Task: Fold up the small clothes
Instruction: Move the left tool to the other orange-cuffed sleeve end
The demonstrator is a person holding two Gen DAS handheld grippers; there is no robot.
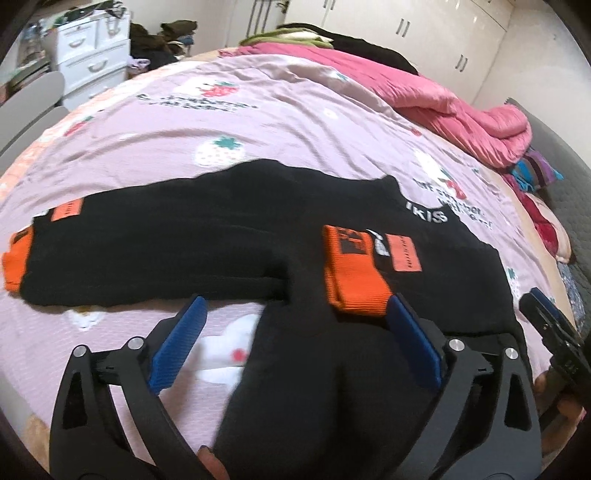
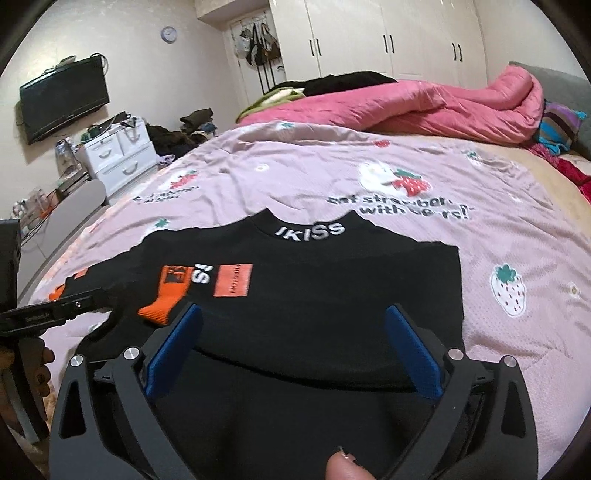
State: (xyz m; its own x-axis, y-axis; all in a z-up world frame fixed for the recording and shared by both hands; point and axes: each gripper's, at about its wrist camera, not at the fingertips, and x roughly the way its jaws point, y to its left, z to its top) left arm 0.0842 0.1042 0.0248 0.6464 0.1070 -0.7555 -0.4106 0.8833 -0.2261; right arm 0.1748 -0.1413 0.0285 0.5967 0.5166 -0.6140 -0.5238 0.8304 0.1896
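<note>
Both grippers (image 1: 295, 325) (image 2: 293, 332) gape over black sweater (image 2: 332, 295); sheet (image 2: 517, 229) beyond.

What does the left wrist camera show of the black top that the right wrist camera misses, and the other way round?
Left wrist only: the whole unfolded sleeve, stretched out to its orange cuff.

Right wrist only: the top's far side edge, with the wall TV and a clock behind.

Both: the black top flat on the lilac bedsheet, one sleeve folded across its chest, and both grippers open, left and right, holding nothing.
</note>
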